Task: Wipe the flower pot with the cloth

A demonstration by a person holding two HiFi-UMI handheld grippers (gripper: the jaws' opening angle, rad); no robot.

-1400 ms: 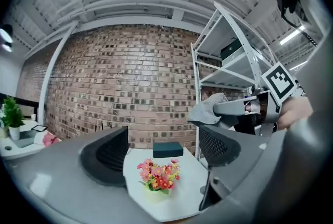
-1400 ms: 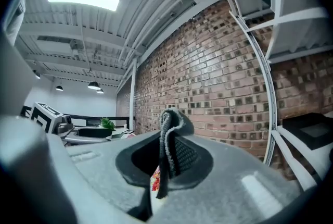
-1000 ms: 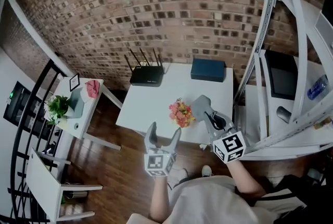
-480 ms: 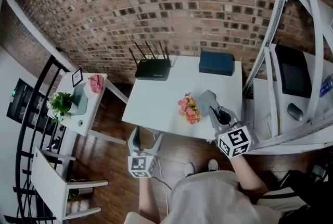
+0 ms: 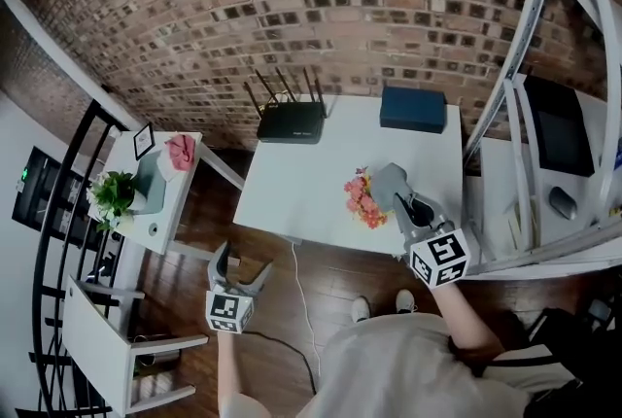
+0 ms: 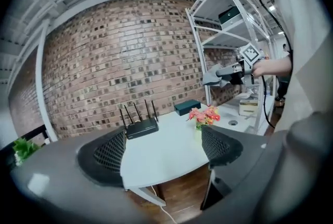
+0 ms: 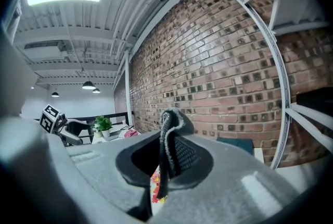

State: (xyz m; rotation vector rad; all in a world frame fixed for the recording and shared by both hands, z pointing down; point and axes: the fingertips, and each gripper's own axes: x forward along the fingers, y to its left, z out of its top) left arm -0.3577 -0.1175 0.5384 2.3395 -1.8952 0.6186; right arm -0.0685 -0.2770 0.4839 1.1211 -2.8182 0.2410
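Observation:
The flower pot [image 5: 364,198] holds pink and orange flowers and stands near the front right of the white table [image 5: 301,183]. My right gripper [image 5: 399,198] is just right of it, shut on a grey cloth [image 5: 386,180]. In the right gripper view, the cloth [image 7: 169,139] hangs folded between the jaws, with the flowers [image 7: 155,188] showing below. My left gripper [image 5: 241,267] hangs off the table's front left corner, over the wooden floor. Its jaws are opening with nothing between them. In the left gripper view, the left gripper [image 6: 164,147] faces the table and the flowers [image 6: 205,115].
A black router [image 5: 292,122] and a dark blue box [image 5: 413,109] stand at the table's back edge by the brick wall. A side table [image 5: 146,197] with a green plant [image 5: 110,193] stands to the left. White shelving [image 5: 530,144] is close on the right. A cable [image 5: 303,309] runs over the floor.
My left gripper has swung left and down, from the table's front edge to over the floor. The right gripper with the cloth has stayed beside the flowers.

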